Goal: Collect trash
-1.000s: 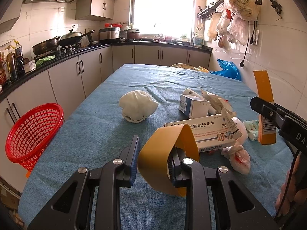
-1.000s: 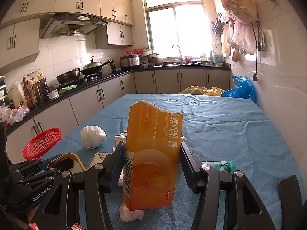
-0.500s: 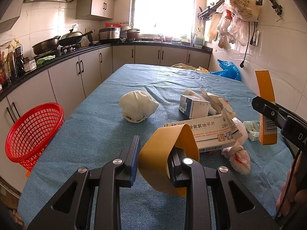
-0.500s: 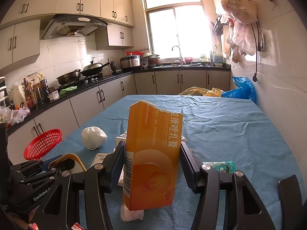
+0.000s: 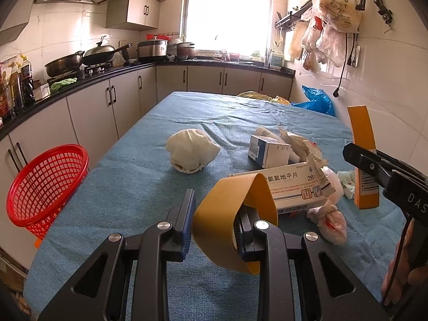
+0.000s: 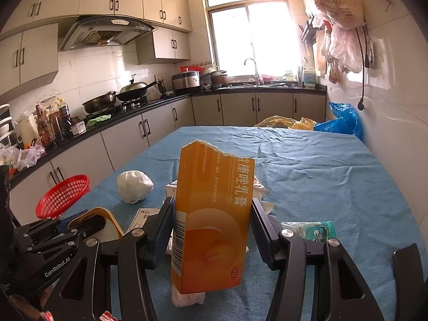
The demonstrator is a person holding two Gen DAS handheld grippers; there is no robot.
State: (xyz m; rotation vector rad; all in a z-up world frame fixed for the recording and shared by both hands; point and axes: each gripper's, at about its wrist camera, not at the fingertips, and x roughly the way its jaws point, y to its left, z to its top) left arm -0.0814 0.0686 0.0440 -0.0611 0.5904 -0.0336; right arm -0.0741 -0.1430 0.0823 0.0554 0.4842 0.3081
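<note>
Beside table edge (image 5: 88,184), red basket (image 5: 45,187)

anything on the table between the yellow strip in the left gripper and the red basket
Nothing visible. The left gripper grips the yellow strip, and only bare blue cloth lies between it and the red basket at the table's left edge. The white bundle sits farther back.

left gripper (image 5: 215,222) — matte black frame with triangular cut-outs, round silver screws at the joints, blue ribbed pads (image 5: 188,219) on the finger insides. white lettering "genrobot.ai" shows on its side in the right wrist view. right gripper (image 6: 211,230) — the same black build, silver screws, dark blue ribbed pads (image 6: 258,226); white letters "das" on its body in the left wrist view, a thin black cable (image 5: 396,264) beside it.
</note>
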